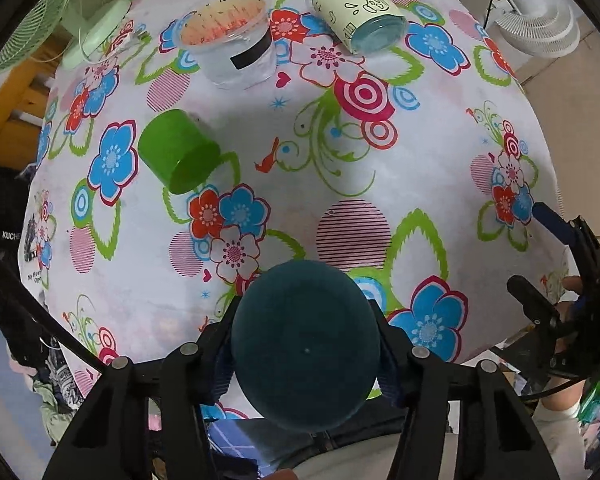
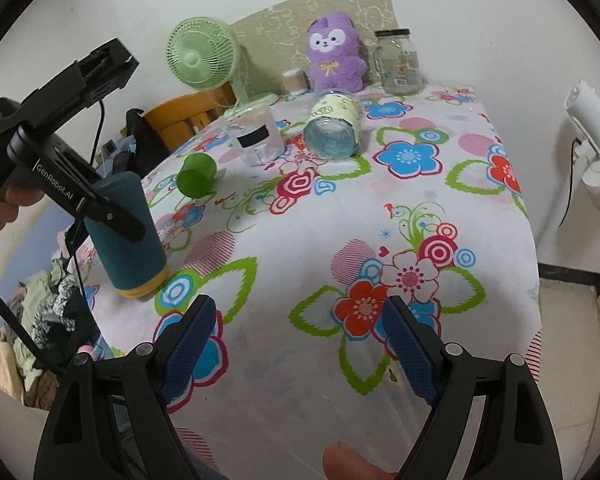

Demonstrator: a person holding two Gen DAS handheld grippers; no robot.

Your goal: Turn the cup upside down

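A dark teal cup (image 1: pixel 306 344) fills the bottom of the left wrist view, base facing the camera. My left gripper (image 1: pixel 306 364) is shut on it, one blue pad on each side. In the right wrist view the same teal cup (image 2: pixel 128 236) stands upside down near the table's left edge, its yellow rim (image 2: pixel 148 286) on or just above the cloth, with the left gripper (image 2: pixel 100 204) clamped on it from above. My right gripper (image 2: pixel 300 354) is open and empty above the front of the table.
A green cup (image 1: pixel 178 152) lies on its side at the left. A clear measuring cup (image 1: pixel 236 46) stands behind it, and a glass jar (image 1: pixel 358 10) lies on its side. A green fan (image 2: pixel 204 56), purple plush (image 2: pixel 332 56) and glass jar (image 2: pixel 398 62) stand at the back.
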